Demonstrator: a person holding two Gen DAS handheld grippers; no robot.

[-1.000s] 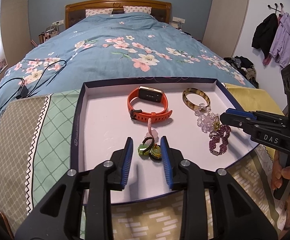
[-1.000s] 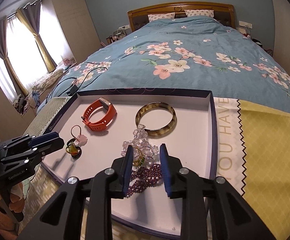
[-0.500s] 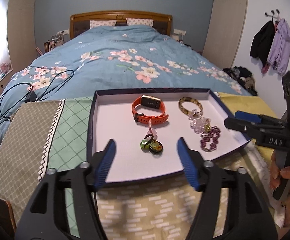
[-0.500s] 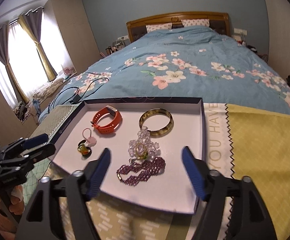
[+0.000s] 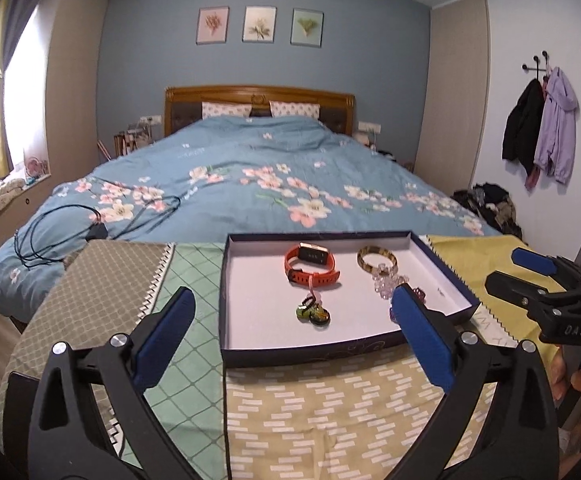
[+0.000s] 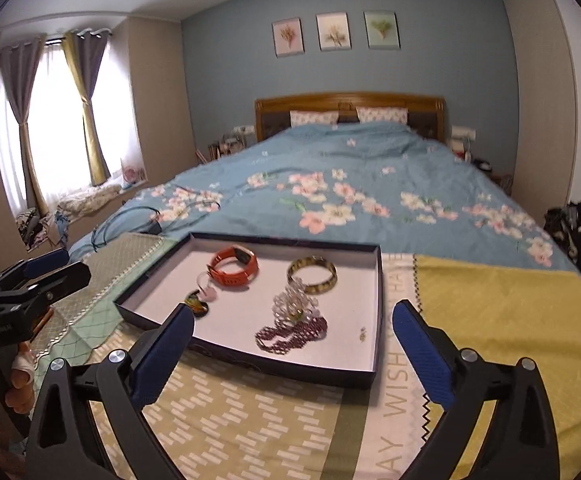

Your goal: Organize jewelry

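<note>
A shallow dark-rimmed tray (image 5: 302, 354) (image 6: 250, 364) with a white floor lies on the patterned cloth at the bed's foot. In it are an orange smartwatch (image 5: 310, 266) (image 6: 234, 266), a tortoiseshell bangle (image 5: 376, 259) (image 6: 312, 274), a clear bead bracelet (image 5: 386, 282) (image 6: 294, 304), a purple bead bracelet (image 6: 290, 334), and a pink cord with green and amber charms (image 5: 312, 312) (image 6: 200, 300). My left gripper (image 5: 290, 316) is open and empty, held back from the tray's near edge. My right gripper (image 6: 292, 332) is open and empty, also behind the near edge.
The patchwork cloth (image 5: 330, 412) covers the surface around the tray. A bed with a blue floral duvet (image 5: 250, 172) lies beyond. Black cables (image 5: 90, 224) lie on the bed's left. Coats (image 5: 542, 128) hang on the right wall.
Both grippers opened wide, let go of the jewelry and pulled back and up from the tray. The charms and the purple bracelet now lie free in the tray.
</note>
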